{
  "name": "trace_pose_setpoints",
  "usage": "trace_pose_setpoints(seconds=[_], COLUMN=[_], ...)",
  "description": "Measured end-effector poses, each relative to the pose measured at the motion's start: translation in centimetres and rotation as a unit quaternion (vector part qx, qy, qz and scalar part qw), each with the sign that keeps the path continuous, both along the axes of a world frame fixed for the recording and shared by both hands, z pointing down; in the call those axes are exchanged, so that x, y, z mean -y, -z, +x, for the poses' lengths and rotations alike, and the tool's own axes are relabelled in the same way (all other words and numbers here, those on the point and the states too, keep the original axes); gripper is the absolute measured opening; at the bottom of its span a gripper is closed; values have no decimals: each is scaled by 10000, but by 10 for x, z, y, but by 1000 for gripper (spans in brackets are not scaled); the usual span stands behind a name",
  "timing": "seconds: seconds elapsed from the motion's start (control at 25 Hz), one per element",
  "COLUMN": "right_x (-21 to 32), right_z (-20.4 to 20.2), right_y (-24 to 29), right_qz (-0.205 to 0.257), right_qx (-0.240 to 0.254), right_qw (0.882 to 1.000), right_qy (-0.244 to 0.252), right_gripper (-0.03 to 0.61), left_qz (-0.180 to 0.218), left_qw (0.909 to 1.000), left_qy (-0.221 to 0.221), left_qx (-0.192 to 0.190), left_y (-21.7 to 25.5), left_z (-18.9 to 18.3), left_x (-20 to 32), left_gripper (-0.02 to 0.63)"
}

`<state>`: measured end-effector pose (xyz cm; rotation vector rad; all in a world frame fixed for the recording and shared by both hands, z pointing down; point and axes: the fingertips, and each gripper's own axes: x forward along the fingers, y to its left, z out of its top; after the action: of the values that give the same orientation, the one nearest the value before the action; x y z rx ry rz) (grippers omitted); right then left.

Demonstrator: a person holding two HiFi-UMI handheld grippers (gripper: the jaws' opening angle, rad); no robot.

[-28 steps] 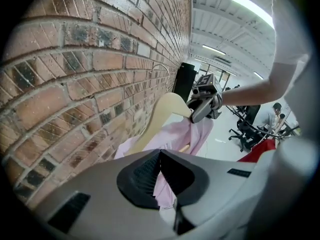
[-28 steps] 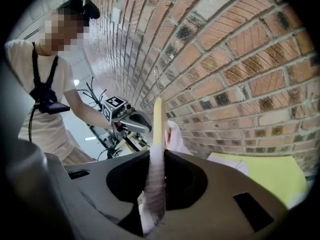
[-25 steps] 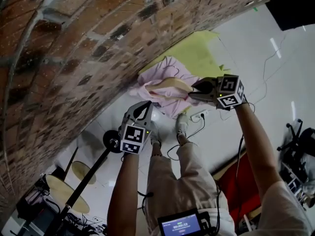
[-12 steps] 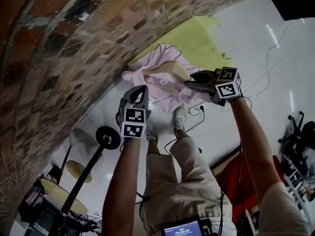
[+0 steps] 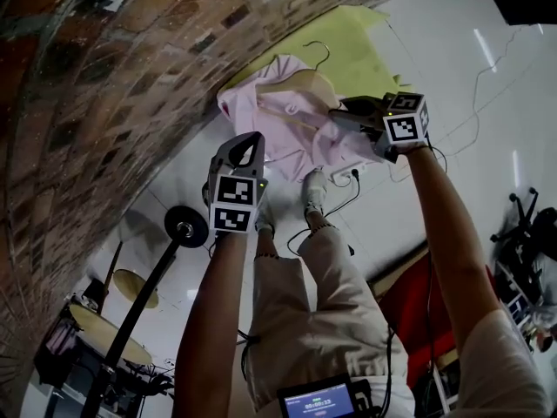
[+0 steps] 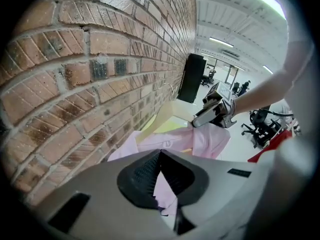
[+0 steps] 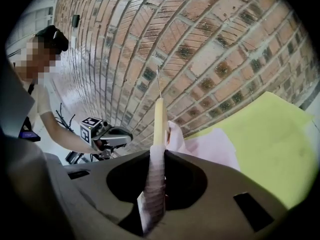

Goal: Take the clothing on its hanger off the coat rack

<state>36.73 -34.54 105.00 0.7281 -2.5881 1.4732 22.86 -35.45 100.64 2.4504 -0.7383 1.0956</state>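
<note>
A pink shirt (image 5: pixel 274 111) hangs on a pale wooden hanger (image 5: pixel 306 85) whose wire hook (image 5: pixel 321 50) is free in the air, off the coat rack (image 5: pixel 148 299). My right gripper (image 5: pixel 341 114) is shut on the hanger's cloth-covered end; in the right gripper view the hanger (image 7: pixel 158 121) stands edge-on between the jaws. My left gripper (image 5: pixel 250 139) is at the shirt's lower edge. Its jaws are closed, with pink cloth (image 6: pixel 164 186) running in between them. The shirt (image 6: pixel 200 139) stretches from there to the right gripper (image 6: pixel 200 121).
A brick wall (image 5: pixel 104 103) runs along the left. A yellow-green sheet (image 5: pixel 348 46) lies on the white floor under the shirt. The rack's round black base (image 5: pixel 185 226) is left of my legs (image 5: pixel 305 303). Cables and a power strip (image 5: pixel 357 171) lie by my shoes; an office chair (image 5: pixel 526 225) stands right.
Both grippers have sunk toward the floor together, carrying the shirt and hanger along. The hanger has rolled, and its wire hook now shows clear above the yellow-green sheet.
</note>
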Motion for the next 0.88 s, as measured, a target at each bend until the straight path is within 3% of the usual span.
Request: trace_pose_setpoints(seconds=[0.32, 0.88], right_x=[16, 42], right_z=[16, 41], right_y=[-52, -131], right_qz=[-368, -431], right_qx=[-142, -1260], right_qw=[9978, 9878], right_qy=[-525, -805], right_gripper=[51, 52], left_qz=[-93, -261], left_qw=[9999, 9995], left_qy=[-11, -153], left_qx=[-136, -120], left_y=[-4, -28], left_z=[9, 15], left_x=[6, 11], left_gripper=[12, 12])
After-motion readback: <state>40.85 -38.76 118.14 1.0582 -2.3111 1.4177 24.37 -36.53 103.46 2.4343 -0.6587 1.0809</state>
